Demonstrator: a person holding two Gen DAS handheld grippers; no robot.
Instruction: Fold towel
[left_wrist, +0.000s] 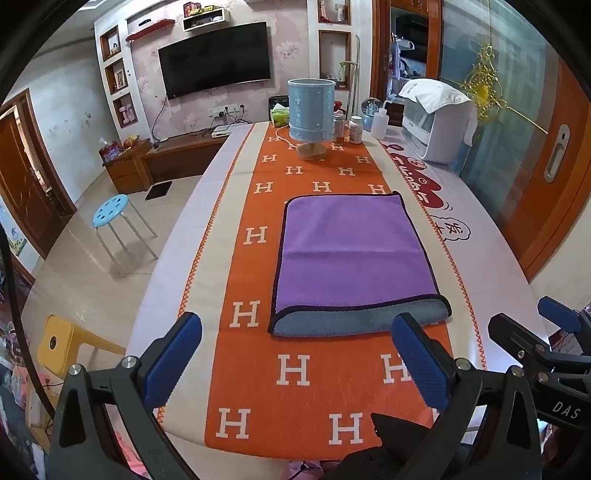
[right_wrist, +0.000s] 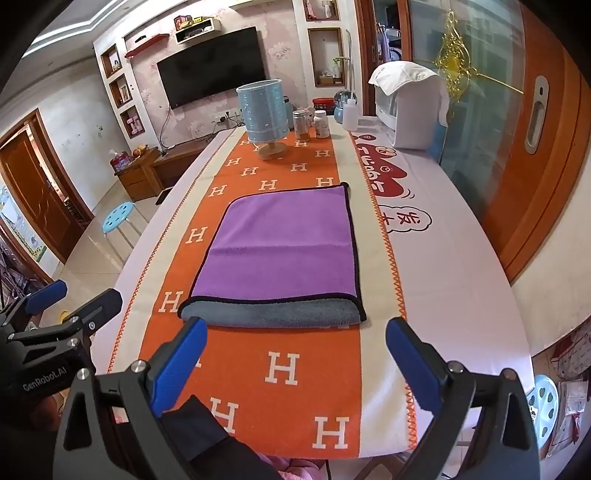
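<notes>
A purple towel (left_wrist: 351, 251) with a grey underside lies folded over on the orange H-patterned runner (left_wrist: 295, 369). Its grey lower layer sticks out along the near edge. It also shows in the right wrist view (right_wrist: 284, 247). My left gripper (left_wrist: 295, 354) is open and empty, hovering just short of the towel's near edge. My right gripper (right_wrist: 295, 354) is open and empty too, just short of that same edge. In the left wrist view the right gripper (left_wrist: 546, 332) shows at the right edge. In the right wrist view the left gripper (right_wrist: 62, 299) shows at the left edge.
A blue-shaded lamp (left_wrist: 311, 110) stands at the runner's far end with jars (left_wrist: 355, 129) and a bottle beside it. A white appliance (left_wrist: 436, 122) under a white cloth sits at the far right. A blue stool (left_wrist: 110, 210) stands on the floor left of the table.
</notes>
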